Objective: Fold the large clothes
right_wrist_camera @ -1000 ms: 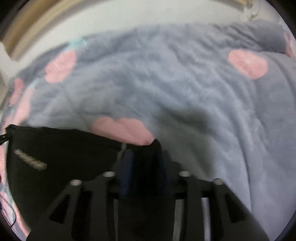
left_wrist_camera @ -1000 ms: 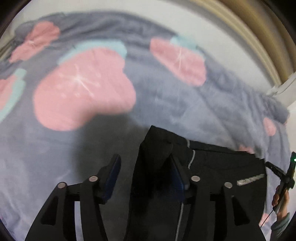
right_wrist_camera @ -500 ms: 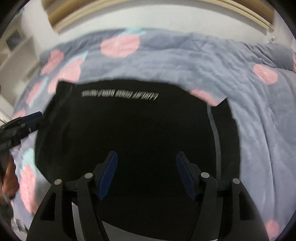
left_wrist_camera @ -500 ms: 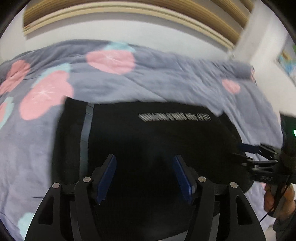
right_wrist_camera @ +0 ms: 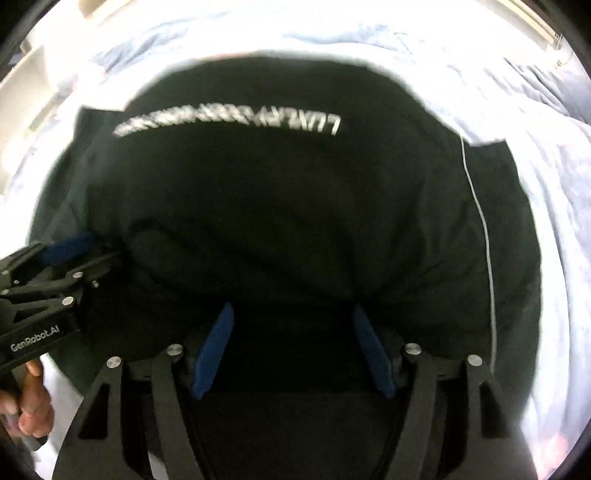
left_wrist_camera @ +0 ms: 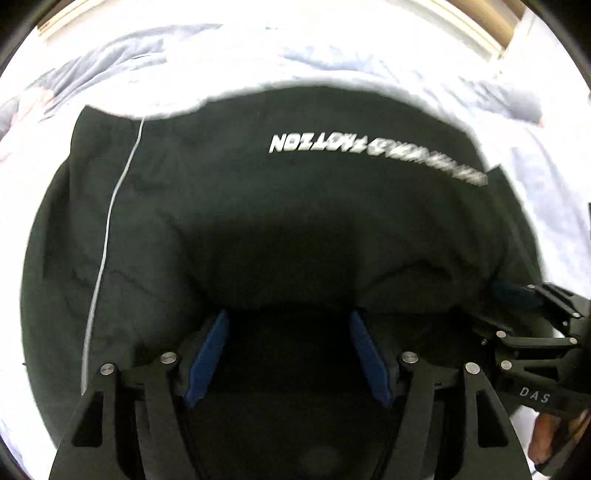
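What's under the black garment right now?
The black garment lies on a pale bed blanket, which shows around its edges. Whatever lies beneath its middle is covered, and the folded layers hide each other.

I'm seeing an overexposed pale bedspread [left_wrist_camera: 517, 155] glaring from nine to three o'clock, wooden trim [left_wrist_camera: 476, 26] showing at one o'clock.
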Action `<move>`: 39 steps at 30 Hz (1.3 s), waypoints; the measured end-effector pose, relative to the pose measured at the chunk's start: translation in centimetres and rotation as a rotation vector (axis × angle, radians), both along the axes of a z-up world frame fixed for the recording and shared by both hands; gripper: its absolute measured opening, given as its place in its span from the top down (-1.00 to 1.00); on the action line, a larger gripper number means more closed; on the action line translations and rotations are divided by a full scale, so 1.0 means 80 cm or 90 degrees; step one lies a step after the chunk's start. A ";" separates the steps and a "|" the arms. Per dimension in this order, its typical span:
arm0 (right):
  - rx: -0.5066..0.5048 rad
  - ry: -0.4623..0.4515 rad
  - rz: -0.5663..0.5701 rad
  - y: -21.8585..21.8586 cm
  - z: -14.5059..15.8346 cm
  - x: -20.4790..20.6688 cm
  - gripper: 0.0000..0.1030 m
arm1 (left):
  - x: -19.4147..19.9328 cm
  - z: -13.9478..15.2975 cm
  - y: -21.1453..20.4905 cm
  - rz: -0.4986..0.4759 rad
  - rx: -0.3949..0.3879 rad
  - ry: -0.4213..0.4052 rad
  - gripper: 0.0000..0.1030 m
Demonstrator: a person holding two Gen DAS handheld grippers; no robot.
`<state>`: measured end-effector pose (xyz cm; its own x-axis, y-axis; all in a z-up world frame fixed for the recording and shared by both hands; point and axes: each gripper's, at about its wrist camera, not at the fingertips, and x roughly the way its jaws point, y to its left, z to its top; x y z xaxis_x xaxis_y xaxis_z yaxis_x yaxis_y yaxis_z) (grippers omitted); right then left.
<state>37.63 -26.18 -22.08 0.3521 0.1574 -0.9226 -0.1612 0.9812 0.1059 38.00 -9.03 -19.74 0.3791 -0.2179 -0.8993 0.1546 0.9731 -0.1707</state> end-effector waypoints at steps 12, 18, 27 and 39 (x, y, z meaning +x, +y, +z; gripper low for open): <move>0.021 0.031 -0.056 -0.026 -0.037 0.124 -0.57 | 0.130 -0.018 0.025 0.047 -0.058 0.058 -0.42; 0.005 0.022 -0.055 -0.024 -0.053 0.120 -0.61 | 0.122 -0.042 0.020 0.055 -0.059 0.054 -0.50; 0.068 -0.029 -0.083 -0.045 0.012 0.063 -0.61 | 0.059 0.017 0.074 0.068 -0.117 0.011 -0.50; 0.080 -0.010 -0.074 -0.014 0.041 -0.081 -0.60 | -0.112 0.037 0.203 0.150 -0.081 0.035 -0.50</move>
<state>31.17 -27.32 -18.84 0.3891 0.2280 -0.8926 -0.0499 0.9727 0.2267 29.01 7.18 -16.80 0.3846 -0.2417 -0.8909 -0.0868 0.9514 -0.2956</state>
